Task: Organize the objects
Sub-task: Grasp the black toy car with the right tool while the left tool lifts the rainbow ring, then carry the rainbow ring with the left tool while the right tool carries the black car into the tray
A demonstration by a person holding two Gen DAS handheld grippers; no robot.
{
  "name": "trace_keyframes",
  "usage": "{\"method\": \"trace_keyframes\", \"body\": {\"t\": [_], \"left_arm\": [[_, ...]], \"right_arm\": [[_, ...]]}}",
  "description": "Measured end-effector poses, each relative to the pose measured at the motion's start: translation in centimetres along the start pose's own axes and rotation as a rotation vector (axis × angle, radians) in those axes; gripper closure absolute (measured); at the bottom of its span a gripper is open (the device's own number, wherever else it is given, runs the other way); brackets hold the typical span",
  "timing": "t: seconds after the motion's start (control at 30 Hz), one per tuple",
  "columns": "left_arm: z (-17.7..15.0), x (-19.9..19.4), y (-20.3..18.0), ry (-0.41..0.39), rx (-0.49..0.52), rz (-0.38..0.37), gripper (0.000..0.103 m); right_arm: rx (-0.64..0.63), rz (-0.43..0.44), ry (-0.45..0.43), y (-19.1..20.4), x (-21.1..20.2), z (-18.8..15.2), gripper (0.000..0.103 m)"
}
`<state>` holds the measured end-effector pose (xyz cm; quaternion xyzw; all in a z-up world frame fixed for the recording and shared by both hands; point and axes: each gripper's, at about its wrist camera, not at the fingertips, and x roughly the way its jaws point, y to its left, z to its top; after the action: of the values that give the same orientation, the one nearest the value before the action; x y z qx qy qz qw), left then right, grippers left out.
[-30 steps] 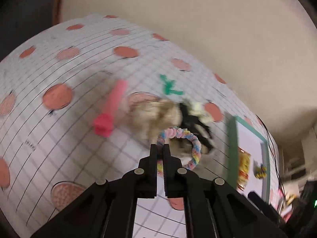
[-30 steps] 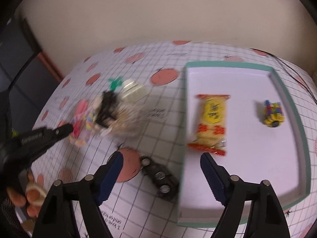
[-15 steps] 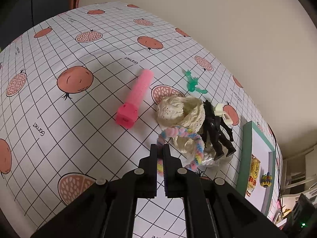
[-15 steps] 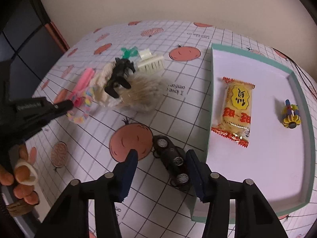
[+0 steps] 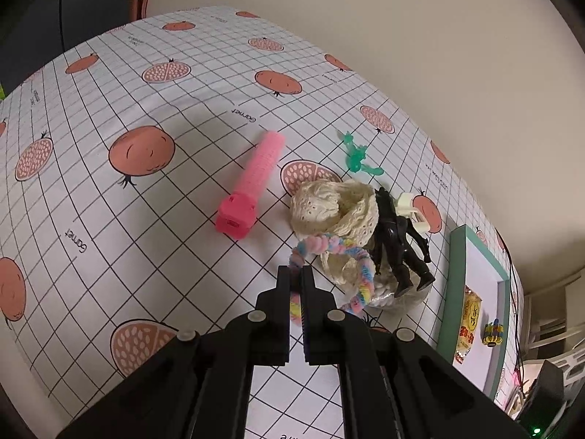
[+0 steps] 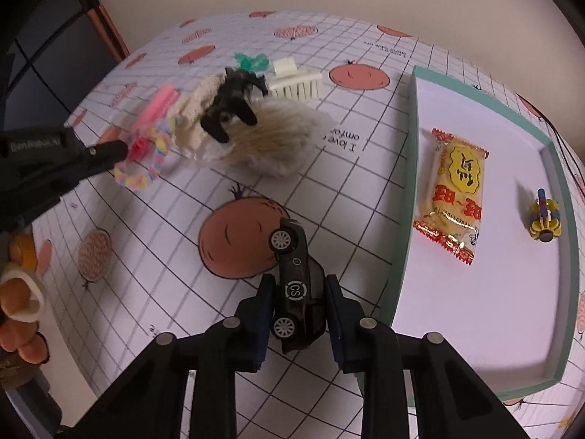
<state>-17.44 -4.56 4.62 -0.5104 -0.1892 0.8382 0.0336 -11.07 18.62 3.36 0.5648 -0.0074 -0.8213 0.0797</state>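
Meanwhile left claw (image 5: 295,274) pinches a fuzzy pastel ring (image 5: 343,256); right claw (image 6: 299,287) grips a glossy black toy car (image 6: 298,289).

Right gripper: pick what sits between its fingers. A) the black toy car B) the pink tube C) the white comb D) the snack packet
A: the black toy car lies on its side between the blue pads of the right gripper, while the snack packet rests in the tray.

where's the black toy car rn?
Right wrist view: the black toy car lies on its side between the right gripper fingers, on the tablecloth just left of the green tray.
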Motion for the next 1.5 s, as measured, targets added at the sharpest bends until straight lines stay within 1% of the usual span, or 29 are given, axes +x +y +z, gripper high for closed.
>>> {"method": "trace_keyframes", "body": {"t": [0.13,0.27,0.33,0.4,0.53,0.7,1.0,1.2,1.33,1.5], "left_arm": [[0.2,-0.8,-0.4,-0.025,0.009,0.001,0.099],[0.4,-1.7,-1.1,-0.050,0.018,-0.006,0.099],[0.5,-2.2,-1.5,-0.068,0.023,-0.010,0.099],[0.6,-2.5,-2.0,-0.083,0.032,-0.014,0.099],[0.3,-3.0,-3.3,-0.099,0.050,-0.038,0.099],[-0.6,-2.9,-5.9,-0.097,0.087,-0.068,0.099],[-4.4,-2.3,-12.3,-0.058,0.213,-0.150,0.099],[-7.8,-1.2,-16.9,0.001,0.315,-0.199,0.099],[-10.1,-0.1,-19.0,0.053,0.370,-0.209,0.099],[-12.1,1.7,-20.6,0.116,0.409,-0.199,0.098]], "right_arm": [[0.041,0.043,-0.070,-0.8,-1.8,0.0,0.074],[0.085,0.053,-0.137,-2.2,-3.4,-0.2,0.074],[0.106,0.035,-0.173,-3.0,-4.3,-0.2,0.074],[0.138,0.036,-0.206,-3.9,-5.0,-0.4,0.074],[0.199,-0.001,-0.236,-6.3,-5.8,-0.5,0.074],[0.284,-0.040,-0.239,-9.8,-6.1,-1.1,0.074],[0.376,-0.104,-0.230,-15.3,-7.0,-3.4,0.074],[0.431,-0.143,-0.227,-18.4,-7.4,-5.0,0.074],[0.449,-0.157,-0.218,-19.6,-7.5,-5.7,0.074],[0.463,-0.153,-0.205,-20.2,-7.3,-6.0,0.074]]}}
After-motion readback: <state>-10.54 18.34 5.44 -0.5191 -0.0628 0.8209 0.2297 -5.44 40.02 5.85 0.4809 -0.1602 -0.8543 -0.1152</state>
